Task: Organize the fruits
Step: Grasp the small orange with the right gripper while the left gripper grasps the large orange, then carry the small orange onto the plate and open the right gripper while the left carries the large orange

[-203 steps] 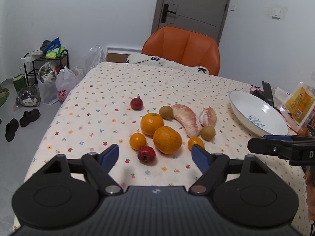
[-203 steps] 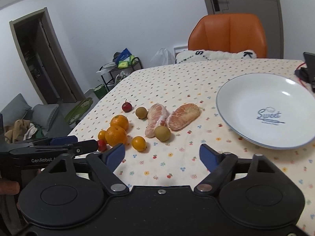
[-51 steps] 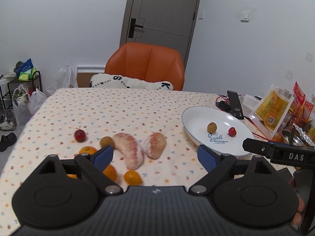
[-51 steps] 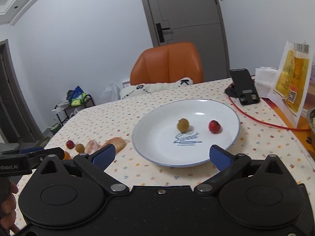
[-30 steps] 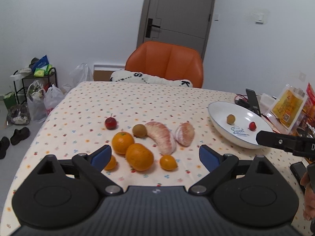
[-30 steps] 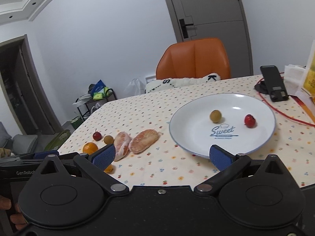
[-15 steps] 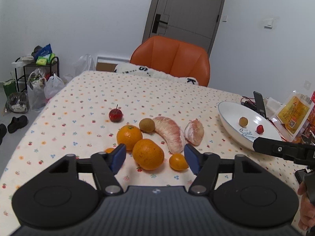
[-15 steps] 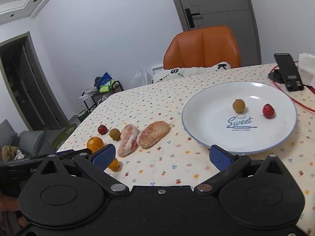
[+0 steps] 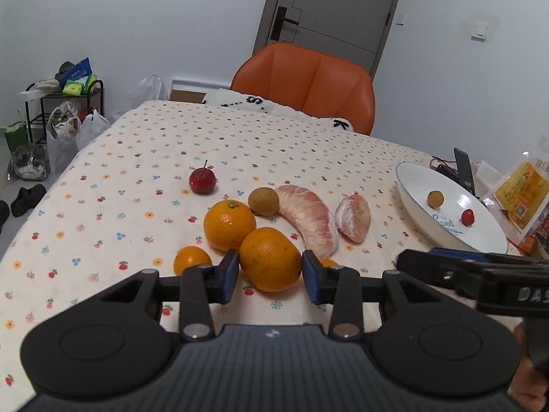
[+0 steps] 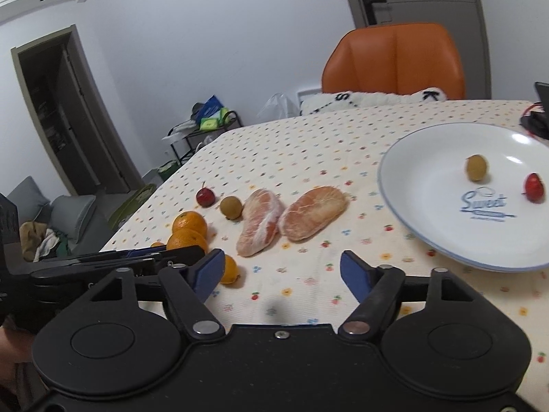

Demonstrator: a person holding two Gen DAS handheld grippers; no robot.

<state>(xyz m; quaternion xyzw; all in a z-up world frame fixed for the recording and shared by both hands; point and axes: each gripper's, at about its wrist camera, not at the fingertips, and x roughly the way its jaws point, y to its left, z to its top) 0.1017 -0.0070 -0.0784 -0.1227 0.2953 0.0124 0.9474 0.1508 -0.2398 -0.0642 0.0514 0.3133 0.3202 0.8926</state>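
Left wrist view: the left gripper has its two blue pads pressed on the sides of a big orange, low in the middle. More fruit lies behind it. The white plate sits at the right.

Right wrist view: the right gripper is wide apart and holds nothing. The plate, at the right, holds a small brown fruit and a small red fruit.

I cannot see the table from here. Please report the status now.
Left hand-held gripper closing around big orange, contact unclear. Right hand-held gripper open, empty. Plate holds two small fruits. Path clear.
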